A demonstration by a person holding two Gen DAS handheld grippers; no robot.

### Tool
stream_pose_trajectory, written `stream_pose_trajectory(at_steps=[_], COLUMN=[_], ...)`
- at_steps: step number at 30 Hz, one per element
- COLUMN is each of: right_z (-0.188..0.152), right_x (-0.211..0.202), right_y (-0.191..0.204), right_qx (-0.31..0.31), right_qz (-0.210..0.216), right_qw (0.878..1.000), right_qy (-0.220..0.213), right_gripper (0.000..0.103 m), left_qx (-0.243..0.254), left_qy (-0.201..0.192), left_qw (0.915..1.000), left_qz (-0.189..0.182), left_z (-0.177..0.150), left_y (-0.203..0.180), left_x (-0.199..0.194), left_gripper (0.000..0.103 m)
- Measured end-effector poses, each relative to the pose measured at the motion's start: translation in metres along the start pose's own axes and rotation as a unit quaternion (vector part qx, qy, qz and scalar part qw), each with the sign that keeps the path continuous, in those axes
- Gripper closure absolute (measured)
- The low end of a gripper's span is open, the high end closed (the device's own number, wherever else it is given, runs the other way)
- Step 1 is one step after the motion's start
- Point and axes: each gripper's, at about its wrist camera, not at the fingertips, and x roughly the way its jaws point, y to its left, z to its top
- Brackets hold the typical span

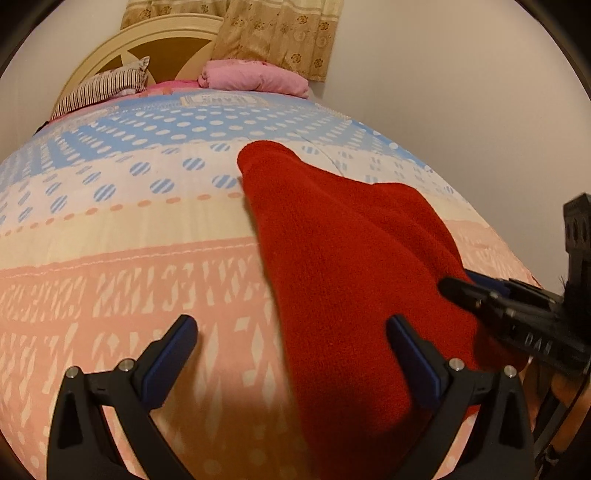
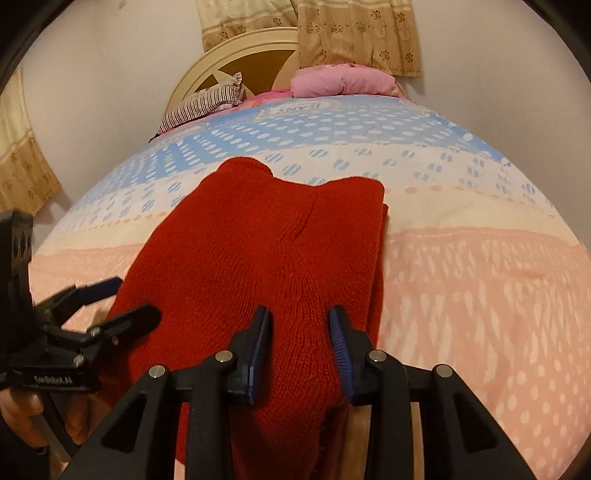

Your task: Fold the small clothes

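Note:
A red knitted garment [image 1: 343, 266] lies on the patterned bedspread [image 1: 129, 236], its length running away from me. It also shows in the right wrist view [image 2: 266, 251], with a folded layer along its right side. My left gripper [image 1: 291, 332] is open; its right finger is over the garment's near left part, its left finger over bare bedspread. My right gripper [image 2: 301, 325] is partly closed with the near end of the garment bunched between its blue pads [image 2: 338, 343]. Each gripper shows in the other's view: the right one [image 1: 476, 291], the left one [image 2: 122, 299].
The bed's head has a cream and brown headboard [image 2: 236, 59], a striped pillow [image 2: 207, 101] and a folded pink blanket [image 2: 343, 83]. Patterned curtains [image 2: 354, 33] hang behind. A plain wall runs along the bed's right side [image 1: 461, 110].

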Motion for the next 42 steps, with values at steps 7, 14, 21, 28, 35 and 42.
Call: stream_pose_trajectory(at_steps=[7,14,21,28,35,42], right_z=[0.025,0.043,0.039,0.045,0.045,0.05], right_x=[-0.02,0.018,0.012,0.027,0.053,0.065], right_y=[-0.018,-0.002,-0.041,-0.098,-0.112,-0.103], right_qx=[0.048,0.0,0.056,0.18,0.207,0.18], right_qz=[0.055,0.048,0.102,0.1,0.106,0.124], right_qw=[0.997,0.998,0.993,0.979,0.972,0.975], right_qy=[-0.028,0.032,0.005,0.003,0.018,0.026], right_gripper=[0.066,0.065,0.062,0.036,0.036,0.036], left_qx=[-0.026,-0.024,-0.026,-0.028,-0.038,-0.045], left_qy=[0.009,0.01,0.014,0.016,0.018,0.016], left_qw=[0.9995,0.9996,0.9993,0.9992,0.9981,0.9965], left_qz=[-0.017,-0.015,-0.021,-0.024,-0.045,-0.068], left_z=[-0.001,-0.002,-0.001,-0.001,-0.001,-0.001], left_y=[0.006,0.004,0.006,0.007,0.012,0.015], left_x=[0.005,0.005,0.007,0.008,0.009,0.009], left_gripper=[0.0,0.0,0.0,0.0,0.0,0.0])
